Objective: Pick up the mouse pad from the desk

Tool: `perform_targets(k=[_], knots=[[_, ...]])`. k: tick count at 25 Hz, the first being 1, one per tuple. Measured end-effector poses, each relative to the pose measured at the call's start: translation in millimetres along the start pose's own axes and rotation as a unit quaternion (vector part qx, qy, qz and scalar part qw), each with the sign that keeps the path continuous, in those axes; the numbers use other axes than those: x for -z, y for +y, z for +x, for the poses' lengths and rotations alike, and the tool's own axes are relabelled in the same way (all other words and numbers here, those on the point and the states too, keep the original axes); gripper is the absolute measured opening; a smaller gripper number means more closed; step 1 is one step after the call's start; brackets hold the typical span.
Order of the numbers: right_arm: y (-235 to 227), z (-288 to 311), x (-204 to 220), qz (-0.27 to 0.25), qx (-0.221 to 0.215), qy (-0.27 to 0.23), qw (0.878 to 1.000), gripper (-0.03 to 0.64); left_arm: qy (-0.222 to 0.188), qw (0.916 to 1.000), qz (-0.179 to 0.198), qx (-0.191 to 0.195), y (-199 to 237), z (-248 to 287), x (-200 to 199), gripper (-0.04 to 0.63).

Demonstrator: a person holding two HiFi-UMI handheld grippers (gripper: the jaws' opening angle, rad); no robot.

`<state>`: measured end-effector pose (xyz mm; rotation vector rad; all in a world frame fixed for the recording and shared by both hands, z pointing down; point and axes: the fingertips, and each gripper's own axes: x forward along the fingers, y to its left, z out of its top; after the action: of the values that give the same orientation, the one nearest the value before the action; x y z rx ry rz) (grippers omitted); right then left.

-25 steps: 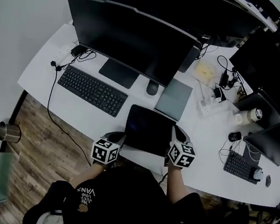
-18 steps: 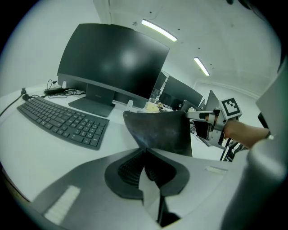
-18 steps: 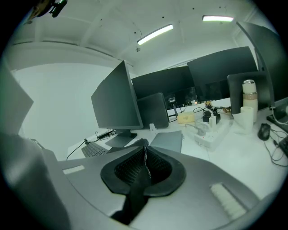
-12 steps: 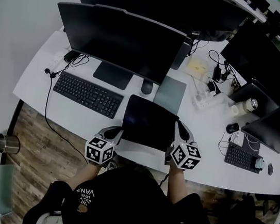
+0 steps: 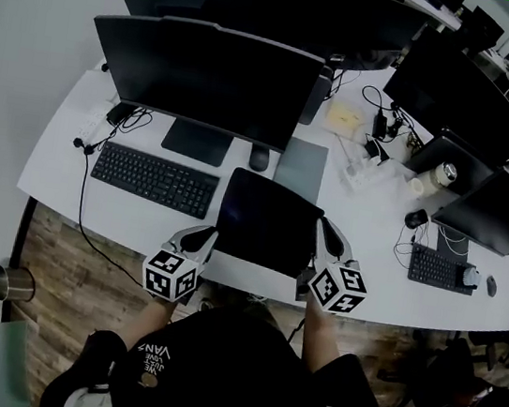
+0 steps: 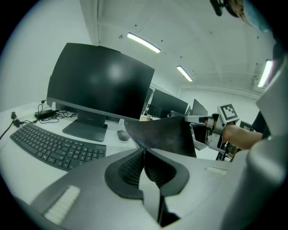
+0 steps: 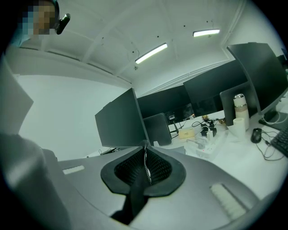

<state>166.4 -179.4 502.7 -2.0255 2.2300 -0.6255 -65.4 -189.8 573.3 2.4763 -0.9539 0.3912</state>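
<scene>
Light source: ceiling strip lights (image 6: pixel 144 42) high above and beyond the fingers (image 6: pixel 130 170), cool and even.
Glare: soft sheen on the monitor screen (image 6: pixel 113 72) beyond the fingertips.
Shadows: faint on the white desk (image 5: pixel 56 168); darkest in the recess between the fingers.
Distortion: strong fisheye bending, black corners.
Focus: finger bodies nearest the lens soft.

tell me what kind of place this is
Most likely an open-plan office: a long white desk shared by several workstations, each with a large monitor and keyboard, under ceiling strip lights.
</scene>
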Motion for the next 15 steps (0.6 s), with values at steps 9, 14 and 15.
perform_targets(k=[9, 14, 15], knots=[[21.9, -26.2, -2.6, 0.005, 0.013, -0.030, 0.999, 0.025, -0.022, 0.9991, 0.025, 0.027, 2.9, -24.7, -14.6, 0.017], [33.6, -36.3, 1.8, 0.008, 0.024, -0.040, 0.999, 0.025, -0.031, 0.9979, 0.038, 0.042, 5.9, -37.4, -22.4, 0.015], [35.8, -38.5, 3.0, 0.009, 0.026, -0.041, 0.999, 0.025, -0.032, 0.9977, 0.040, 0.045, 5.9, -40.1, -23.3, 0.015]])
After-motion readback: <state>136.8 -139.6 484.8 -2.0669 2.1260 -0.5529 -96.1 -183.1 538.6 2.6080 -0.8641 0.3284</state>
